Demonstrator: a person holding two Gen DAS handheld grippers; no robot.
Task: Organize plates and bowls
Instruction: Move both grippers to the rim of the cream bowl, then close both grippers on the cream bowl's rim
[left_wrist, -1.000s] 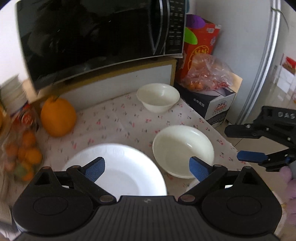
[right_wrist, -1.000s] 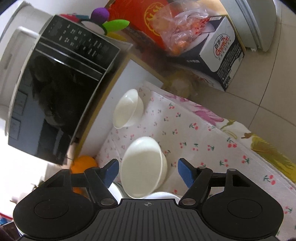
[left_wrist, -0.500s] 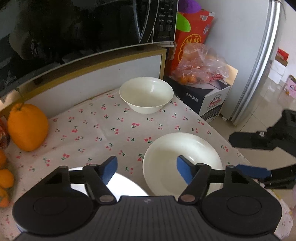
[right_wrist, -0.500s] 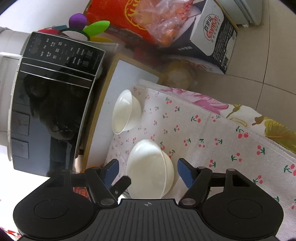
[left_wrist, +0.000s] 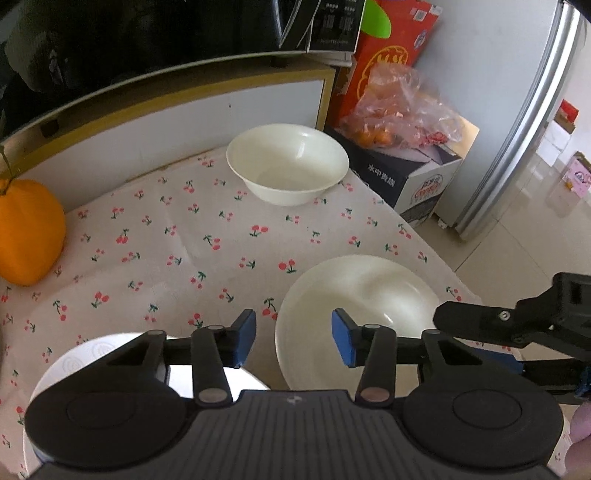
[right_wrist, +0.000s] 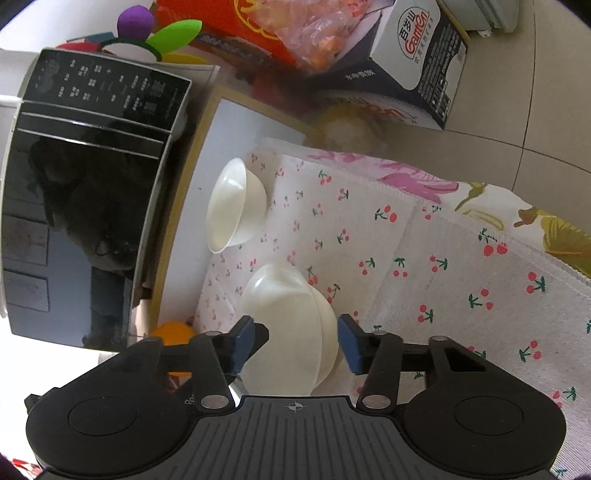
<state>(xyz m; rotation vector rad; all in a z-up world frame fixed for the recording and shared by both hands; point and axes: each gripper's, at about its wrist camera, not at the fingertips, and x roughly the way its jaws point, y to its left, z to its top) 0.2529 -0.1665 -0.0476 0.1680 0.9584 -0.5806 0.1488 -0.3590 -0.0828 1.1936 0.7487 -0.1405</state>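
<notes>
Left gripper (left_wrist: 293, 341) closing on glossy round bowl (left_wrist: 354, 317) rim, right gripper (right_wrist: 295, 345) closing astride it

A black microwave (left_wrist: 155, 40) occupies the 11 to 12 o'clock sector of the left wrist view, resting on a white cabinet with a tan edge (left_wrist: 177, 122). A cherry-print tablecloth (left_wrist: 177, 251) covers the table at centre. A large orange citrus fruit (left_wrist: 27, 232) sits on the cloth at 9 o'clock. At 1 o'clock, a red carton (left_wrist: 391, 55) stands behind a clear plastic bag of small oranges (left_wrist: 399, 110), which lies on a dark printed carton (left_wrist: 410, 181). A silver refrigerator (left_wrist: 517, 122) stands at 2 o'clock. In the right wrist view, a purple-and-green toy (right_wrist: 155, 31) sits above the microwave at 11 o'clock; tiled floor (right_wrist: 517, 110) shows at 2 o'clock.
</notes>
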